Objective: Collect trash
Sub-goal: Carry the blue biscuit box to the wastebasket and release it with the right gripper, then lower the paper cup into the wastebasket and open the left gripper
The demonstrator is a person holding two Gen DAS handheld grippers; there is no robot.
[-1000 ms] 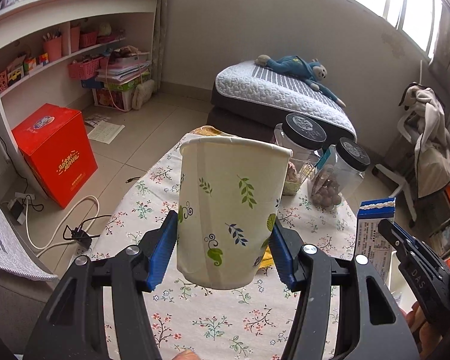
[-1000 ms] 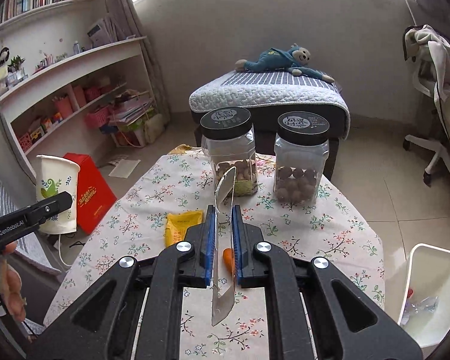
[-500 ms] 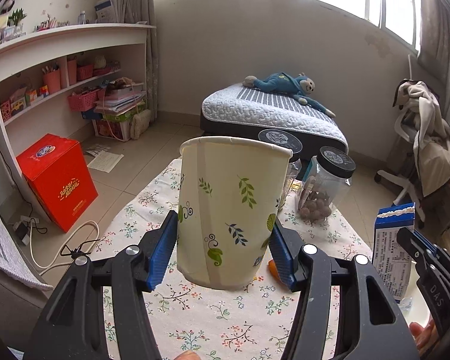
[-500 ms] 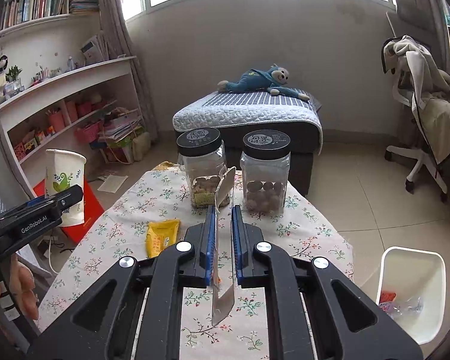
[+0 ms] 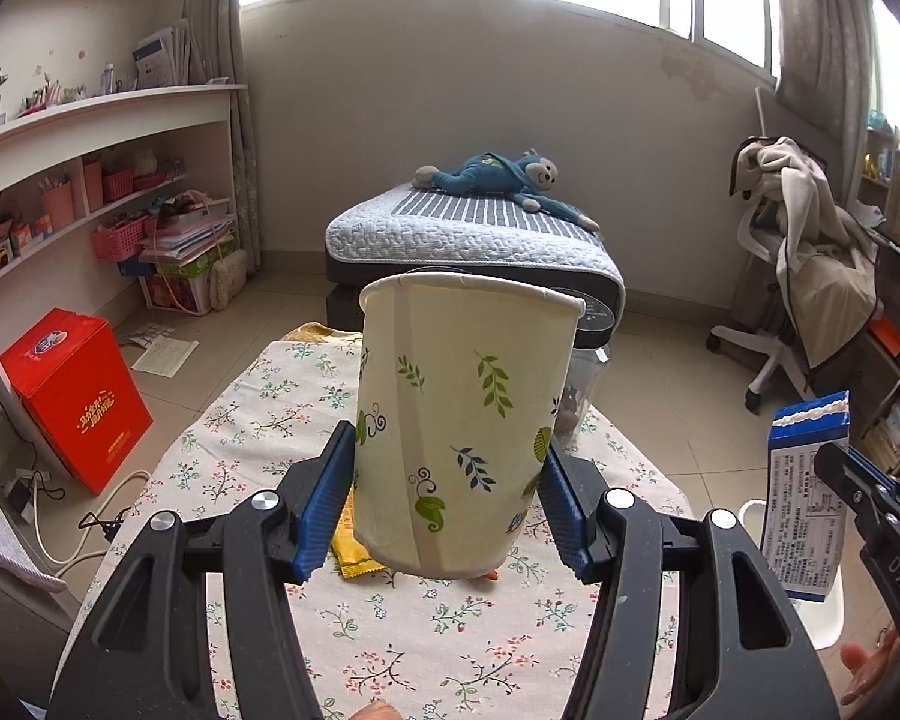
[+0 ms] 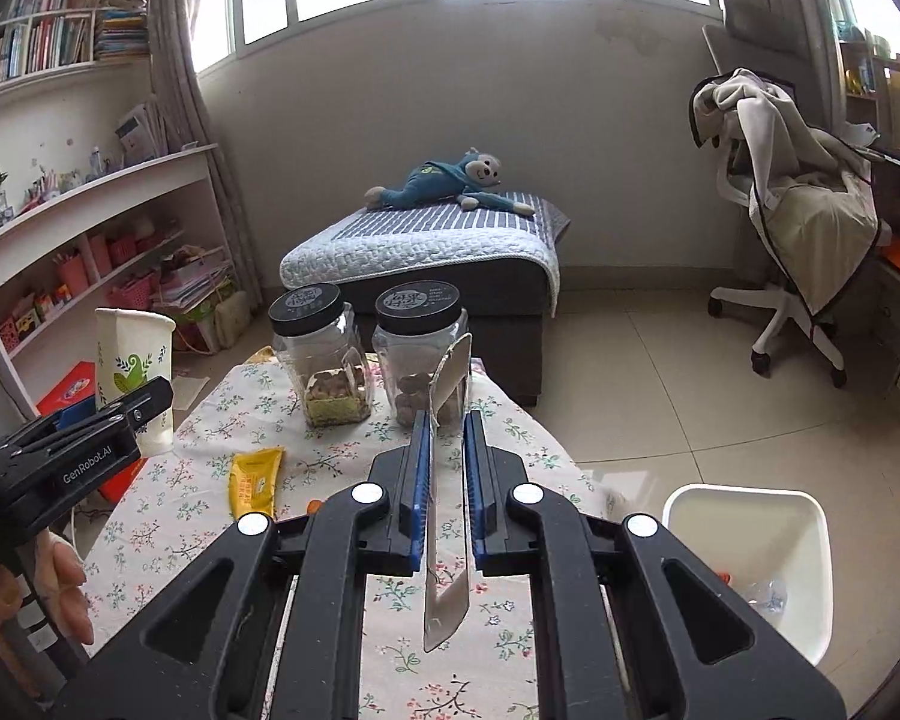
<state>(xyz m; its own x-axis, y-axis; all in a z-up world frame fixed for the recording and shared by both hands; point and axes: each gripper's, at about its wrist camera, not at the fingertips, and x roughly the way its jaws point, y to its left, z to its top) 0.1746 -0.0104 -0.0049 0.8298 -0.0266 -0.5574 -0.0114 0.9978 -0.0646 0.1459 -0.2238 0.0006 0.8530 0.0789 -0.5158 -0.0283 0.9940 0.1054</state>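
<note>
Floral table (image 6: 342,468) is carrying two jars (image 6: 324,360) and a yellow packet (image 6: 255,480); left hand-held gripper (image 5: 447,495) is clasping a paper cup (image 5: 462,426), right hand-held gripper (image 6: 447,474) is pinching a flattened carton (image 6: 444,510) beside a white bin (image 6: 750,546)

"GenRobot.AI" is printed on the left gripper (image 6: 129,414); "DAS" on the right gripper (image 5: 864,492).

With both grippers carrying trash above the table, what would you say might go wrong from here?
1. The carton is pinched thin and edge-on in the right gripper, hanging well below the pads; it may swivel or slip before reaching the white bin.
2. The left gripper clamps only the low part of the paper cup, which could crumple or tip.
3. Two jars stand near the carrying path and might get knocked.
</note>
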